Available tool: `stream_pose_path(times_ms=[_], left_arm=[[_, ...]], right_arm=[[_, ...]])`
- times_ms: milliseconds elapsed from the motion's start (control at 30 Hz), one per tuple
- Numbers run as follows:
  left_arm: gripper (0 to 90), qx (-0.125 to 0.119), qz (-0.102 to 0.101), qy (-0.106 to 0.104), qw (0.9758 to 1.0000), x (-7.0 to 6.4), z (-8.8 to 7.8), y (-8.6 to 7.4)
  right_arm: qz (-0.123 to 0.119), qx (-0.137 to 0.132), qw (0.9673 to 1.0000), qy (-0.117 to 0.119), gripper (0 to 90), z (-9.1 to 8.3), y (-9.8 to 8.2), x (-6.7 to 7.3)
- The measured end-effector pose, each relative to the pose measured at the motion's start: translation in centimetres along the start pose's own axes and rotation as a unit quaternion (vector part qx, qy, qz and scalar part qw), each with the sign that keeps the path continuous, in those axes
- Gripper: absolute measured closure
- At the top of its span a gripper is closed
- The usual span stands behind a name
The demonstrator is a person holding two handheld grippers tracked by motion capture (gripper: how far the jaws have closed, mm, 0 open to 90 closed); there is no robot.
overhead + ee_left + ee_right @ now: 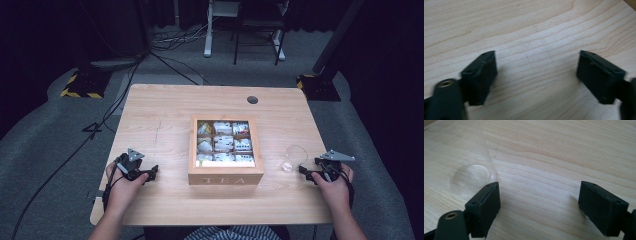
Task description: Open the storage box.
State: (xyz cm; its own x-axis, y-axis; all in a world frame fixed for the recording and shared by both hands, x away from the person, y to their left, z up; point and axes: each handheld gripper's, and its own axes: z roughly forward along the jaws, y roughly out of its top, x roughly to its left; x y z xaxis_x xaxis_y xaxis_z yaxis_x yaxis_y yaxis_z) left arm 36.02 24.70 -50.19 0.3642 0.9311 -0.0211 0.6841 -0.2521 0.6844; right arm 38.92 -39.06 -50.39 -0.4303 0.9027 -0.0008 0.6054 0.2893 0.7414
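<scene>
**A:** Nearest the camera in the high view are the person's two forearms coming in from the bottom. Left to right: the left gripper (142, 172) sits low over the wooden table (165, 107), jaws spread wide with nothing but bare wood between them.

**B:** Yep, then the wooden tea box (226, 177) in the middle, open on top, compartments packed with tea bags (224, 142).

**A:** And the clear plastic cup (292, 157) stands just right of the box. The right gripper (311, 174) is just beside it, jaws wide too, not gripping anything. In the right gripper view, the cup (471, 176) sits just past the left-hand jaw, outside the gap.
</scene>
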Motion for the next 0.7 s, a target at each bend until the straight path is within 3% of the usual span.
stream_pose_path(times_ms=[67,333,700], left_arm=[[24.2,0.004,0.009,-0.002,0.9999,-0.1,-0.3,0.2],[26.7,-0.040,0.022,-0.028,0.9985,-1.2,-2.6,2.0],[26.3,-0.074,0.060,-0.074,0.9927,-4.4,-4.5,3.7]], right_arm=[[0.000,0.000,1.0000,0.000,18.1,0.0,0.0,0.0],[-0.001,0.000,1.0000,0.000,18.1,0.0,0.0,0.0],[0.000,0.000,1.0000,0.000,18.1,0.0,0.0,0.0]])
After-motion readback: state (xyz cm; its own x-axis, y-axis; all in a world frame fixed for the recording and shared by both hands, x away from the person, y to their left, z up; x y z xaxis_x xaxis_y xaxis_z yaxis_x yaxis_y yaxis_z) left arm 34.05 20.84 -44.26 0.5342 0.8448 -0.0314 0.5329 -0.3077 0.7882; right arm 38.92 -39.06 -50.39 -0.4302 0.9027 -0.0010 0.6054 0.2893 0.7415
